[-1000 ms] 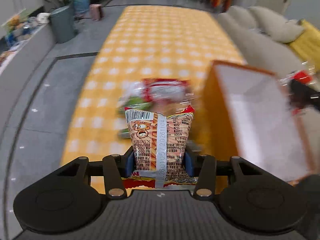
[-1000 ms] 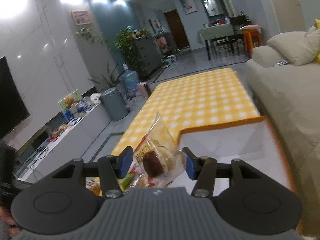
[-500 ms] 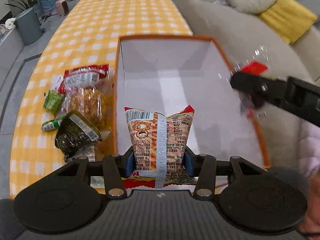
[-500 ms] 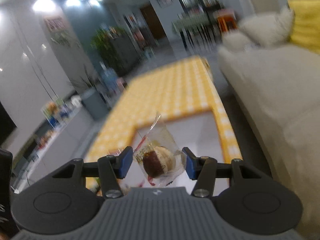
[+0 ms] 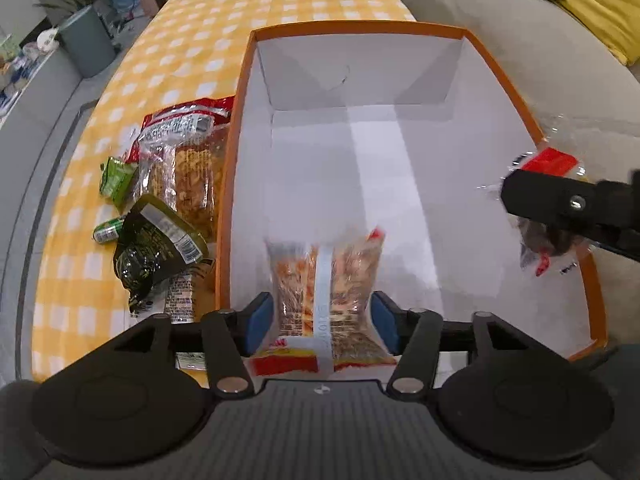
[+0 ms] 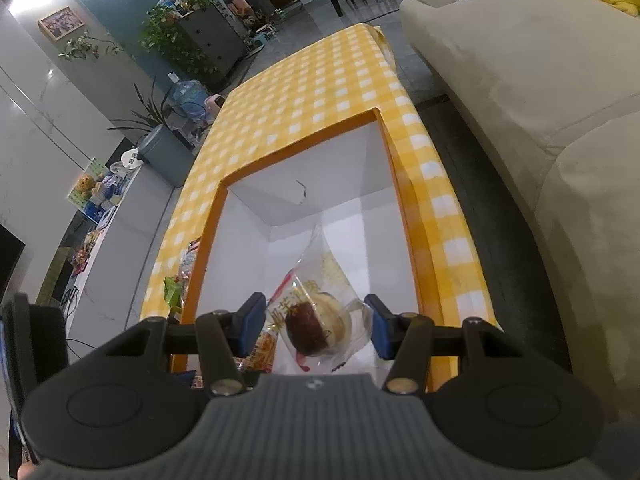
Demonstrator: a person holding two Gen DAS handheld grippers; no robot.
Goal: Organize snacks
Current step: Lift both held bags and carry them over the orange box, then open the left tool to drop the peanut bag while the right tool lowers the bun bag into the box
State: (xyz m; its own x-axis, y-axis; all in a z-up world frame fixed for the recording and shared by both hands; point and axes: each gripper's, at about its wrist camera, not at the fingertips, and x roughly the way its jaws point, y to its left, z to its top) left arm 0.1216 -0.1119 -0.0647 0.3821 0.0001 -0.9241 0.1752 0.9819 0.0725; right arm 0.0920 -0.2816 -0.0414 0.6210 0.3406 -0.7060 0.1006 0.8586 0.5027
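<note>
Yellow-and-white checked cloth covers the bench (image 5: 288,12), and at the left of the left wrist view a heap of unsorted snacks (image 5: 168,196) lies on it just outside the box wall: a red-topped clear bag, a small green packet, a dark green pouch. Right of them stands the orange-rimmed white box (image 5: 236,152), its floor bare so far. At lower centre the left tongs (image 5: 323,320) point steeply down into the box, and their jaws have just been opening; the orange striped snack bag (image 5: 324,280) sits blurred between the blue pads with a gap showing on either side, so I judge it released and dropping to the box floor rather than gripped. At the right edge of that view the right tongs (image 5: 560,208) reach over the box's right rim; in their own view they (image 6: 316,330) hold a clear-wrapped pastry (image 6: 316,320) at a middling width above the box's near end. The step in hand looks like depositing: the first bag goes in, the pastry is next. The next move calls for lifting the left tongs clear without snagging the bag, lowering the right pair inside the rim, then parting them so the pastry lands beside the bag, not on the rim.
</note>
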